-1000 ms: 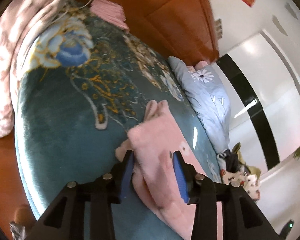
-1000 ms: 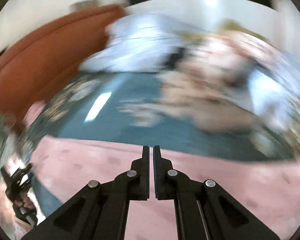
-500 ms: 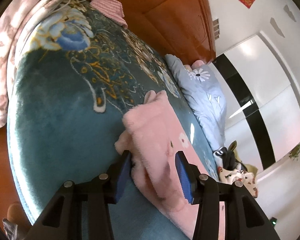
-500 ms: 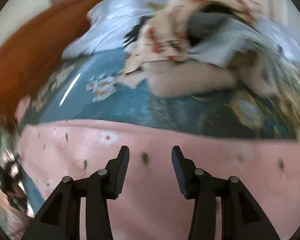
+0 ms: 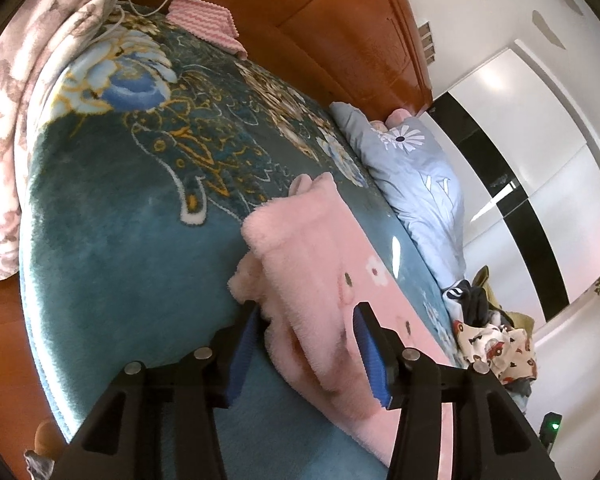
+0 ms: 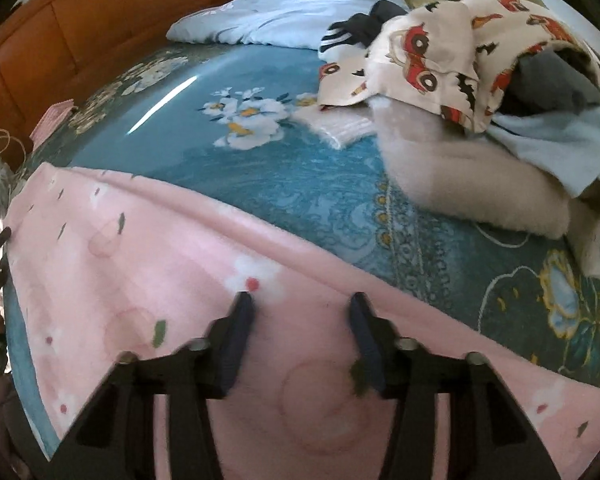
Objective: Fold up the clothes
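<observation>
A pink fleece garment [image 5: 312,264] with small flower prints lies folded lengthwise on the teal floral bed blanket [image 5: 112,240]. My left gripper [image 5: 306,348] is open, its blue-padded jaws standing either side of a fold of the pink fleece near its end. In the right wrist view the same pink garment [image 6: 148,280] stretches across the foreground. My right gripper [image 6: 300,332] is open just above it, holding nothing.
A pile of unfolded clothes, topped by a cream car-print piece [image 6: 440,52] over beige and light blue items, lies at the right. A pale blue duvet [image 5: 412,172] lies along the wooden headboard [image 5: 340,20]. A pink striped cloth [image 5: 204,24] and a floral quilt [image 5: 28,92] sit at the left.
My right gripper opened from shut and let the pink garment settle flat on the bed. My left gripper stayed open and moved slightly closer over the fold.
</observation>
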`<action>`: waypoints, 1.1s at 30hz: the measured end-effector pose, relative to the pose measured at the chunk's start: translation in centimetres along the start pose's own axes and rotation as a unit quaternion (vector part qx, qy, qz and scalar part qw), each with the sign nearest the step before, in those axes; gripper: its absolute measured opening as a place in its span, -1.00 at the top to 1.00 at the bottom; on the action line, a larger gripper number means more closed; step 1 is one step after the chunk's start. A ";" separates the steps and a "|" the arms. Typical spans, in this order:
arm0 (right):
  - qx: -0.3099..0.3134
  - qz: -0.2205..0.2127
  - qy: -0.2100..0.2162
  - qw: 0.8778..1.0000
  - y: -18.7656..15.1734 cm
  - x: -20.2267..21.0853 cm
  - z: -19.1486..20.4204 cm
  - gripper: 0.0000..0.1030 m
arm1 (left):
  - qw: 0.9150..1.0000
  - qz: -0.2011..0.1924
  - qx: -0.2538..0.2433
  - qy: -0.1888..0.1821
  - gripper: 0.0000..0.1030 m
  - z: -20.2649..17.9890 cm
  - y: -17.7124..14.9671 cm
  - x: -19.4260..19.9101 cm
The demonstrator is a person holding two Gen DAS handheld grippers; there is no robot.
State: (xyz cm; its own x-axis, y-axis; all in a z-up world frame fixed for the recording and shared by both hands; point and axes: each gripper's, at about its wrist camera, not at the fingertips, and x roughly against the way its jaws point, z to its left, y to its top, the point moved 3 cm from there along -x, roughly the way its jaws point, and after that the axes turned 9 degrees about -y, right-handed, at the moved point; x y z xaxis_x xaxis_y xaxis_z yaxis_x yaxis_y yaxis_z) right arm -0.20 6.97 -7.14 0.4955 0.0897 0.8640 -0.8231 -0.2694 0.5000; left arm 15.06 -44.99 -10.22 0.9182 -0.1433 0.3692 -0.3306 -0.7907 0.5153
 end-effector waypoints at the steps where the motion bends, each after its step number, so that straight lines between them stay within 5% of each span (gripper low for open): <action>1: 0.005 0.002 -0.003 1.000 0.1 0.0 0.3 0.78 | 1.000 0.000 -0.001 0.000 -0.04 -0.1 0.0 0.0; 6: 0.038 0.005 -0.029 0.999 0.5 -0.5 1.8 0.97 | 1.000 -0.001 0.001 -0.001 -0.04 -0.2 -0.1 0.0; 10: 0.008 -0.001 -0.034 0.999 2.0 -0.7 0.4 0.99 | 1.000 0.000 0.002 -0.003 -0.04 -0.2 -0.1 0.0; 15: -0.001 -0.016 0.013 1.000 2.9 0.2 -0.6 0.98 | 1.000 -0.002 0.005 -0.005 -0.05 -0.2 0.1 0.0; 16: 0.003 -0.017 0.025 1.000 2.9 0.3 -0.7 0.92 | 1.000 -0.002 0.005 -0.005 -0.07 -0.2 0.2 0.0; 18: 0.018 -0.011 0.035 0.999 3.0 0.3 -0.5 0.48 | 1.000 -0.002 0.002 -0.004 -0.09 -0.2 0.2 -0.1; 19: 0.030 -0.004 0.042 0.999 3.0 0.0 -0.2 0.11 | 1.000 -0.001 0.000 -0.003 -0.10 -0.3 0.1 -0.2; 24: 0.083 0.025 0.053 0.995 2.7 -1.3 1.5 0.04 | 1.000 -0.002 0.001 -0.004 -0.10 -0.3 0.1 -0.2; 29: 0.105 0.021 0.046 0.993 1.4 -0.7 2.6 0.67 | 1.000 -0.002 -0.002 0.000 -0.10 -0.3 0.2 -0.3; 33: 0.095 0.005 0.029 0.995 0.9 0.2 2.8 0.89 | 1.000 -0.003 -0.005 -0.001 -0.12 -0.5 0.2 -0.4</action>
State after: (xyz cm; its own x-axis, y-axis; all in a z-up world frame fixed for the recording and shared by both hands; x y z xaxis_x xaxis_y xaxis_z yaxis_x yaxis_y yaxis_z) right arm -0.09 4.10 -6.70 0.4661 0.1402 0.8735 -0.7574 -0.4470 0.4759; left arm 14.55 -44.80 -9.84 0.9205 -0.1404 0.3647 -0.3278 -0.7854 0.5250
